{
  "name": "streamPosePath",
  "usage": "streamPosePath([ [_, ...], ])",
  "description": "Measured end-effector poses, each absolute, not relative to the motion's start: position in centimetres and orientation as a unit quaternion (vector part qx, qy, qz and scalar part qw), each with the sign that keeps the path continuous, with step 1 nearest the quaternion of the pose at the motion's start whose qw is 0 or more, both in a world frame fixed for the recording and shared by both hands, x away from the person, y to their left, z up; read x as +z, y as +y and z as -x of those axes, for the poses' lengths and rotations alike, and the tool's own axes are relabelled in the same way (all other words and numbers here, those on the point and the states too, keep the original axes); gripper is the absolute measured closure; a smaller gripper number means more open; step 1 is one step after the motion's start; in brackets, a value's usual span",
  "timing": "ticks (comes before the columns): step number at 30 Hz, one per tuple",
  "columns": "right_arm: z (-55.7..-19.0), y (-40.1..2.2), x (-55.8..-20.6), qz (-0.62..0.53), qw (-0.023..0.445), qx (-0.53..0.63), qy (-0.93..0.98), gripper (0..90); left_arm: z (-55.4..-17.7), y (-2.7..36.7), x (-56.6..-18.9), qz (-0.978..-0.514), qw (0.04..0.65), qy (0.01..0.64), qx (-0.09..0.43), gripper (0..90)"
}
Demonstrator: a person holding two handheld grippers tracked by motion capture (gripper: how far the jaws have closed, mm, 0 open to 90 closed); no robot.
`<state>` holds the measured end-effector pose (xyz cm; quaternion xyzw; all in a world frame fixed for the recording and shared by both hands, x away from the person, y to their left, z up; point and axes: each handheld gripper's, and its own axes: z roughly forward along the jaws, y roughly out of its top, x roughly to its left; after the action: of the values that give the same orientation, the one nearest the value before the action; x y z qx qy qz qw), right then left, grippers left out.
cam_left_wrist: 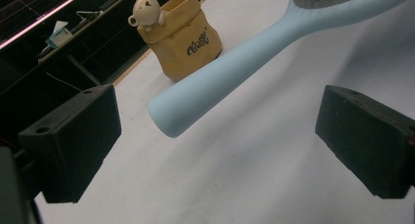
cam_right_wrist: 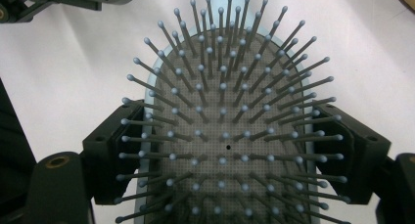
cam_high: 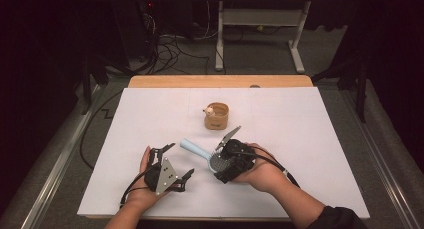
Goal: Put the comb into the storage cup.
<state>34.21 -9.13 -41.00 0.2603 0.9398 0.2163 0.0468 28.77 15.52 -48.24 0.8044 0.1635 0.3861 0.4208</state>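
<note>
Right gripper (cam_high: 223, 165) clamps the pale blue hairbrush (cam_high: 200, 152) by its bristled head near the table's (cam_high: 320, 154) front edge, handle pointing at the left gripper (cam_high: 176, 161), jaws wide and empty just beside it.

L gripper (cam_high: 175, 165) open; R gripper (cam_high: 223, 154) clamped.
</note>
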Motion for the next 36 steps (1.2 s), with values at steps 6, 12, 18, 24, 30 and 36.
streamPosePath([
  [6,-34.3,-8.7,-41.3,-0.258,0.043,0.215,0.941,20.6,-28.7,15.5,-48.2,-0.802,0.421,0.16,0.393,3.9],
  [12,-34.3,-8.2,-41.4,-0.251,0.041,0.211,0.944,20.6,-28.7,15.4,-48.2,-0.801,0.419,0.158,0.397,4.4],
  [18,-34.3,-7.9,-41.5,-0.249,0.038,0.216,0.943,20.6,-28.6,15.3,-48.2,-0.804,0.413,0.152,0.4,5.3],
  [24,-34.2,-7.6,-41.5,-0.247,0.036,0.214,0.944,20.6,-28.5,15.1,-48.3,-0.804,0.41,0.147,0.404,5.5],
  [30,-34.2,-7.3,-41.6,-0.244,0.033,0.213,0.945,20.6,-28.4,15.1,-48.2,-0.804,0.404,0.142,0.412,5.8],
  [36,-34.2,-6.6,-41.4,-0.239,0.032,0.217,0.946,20.6,-28.4,15.2,-48.1,-0.803,0.402,0.143,0.417,6.3],
])
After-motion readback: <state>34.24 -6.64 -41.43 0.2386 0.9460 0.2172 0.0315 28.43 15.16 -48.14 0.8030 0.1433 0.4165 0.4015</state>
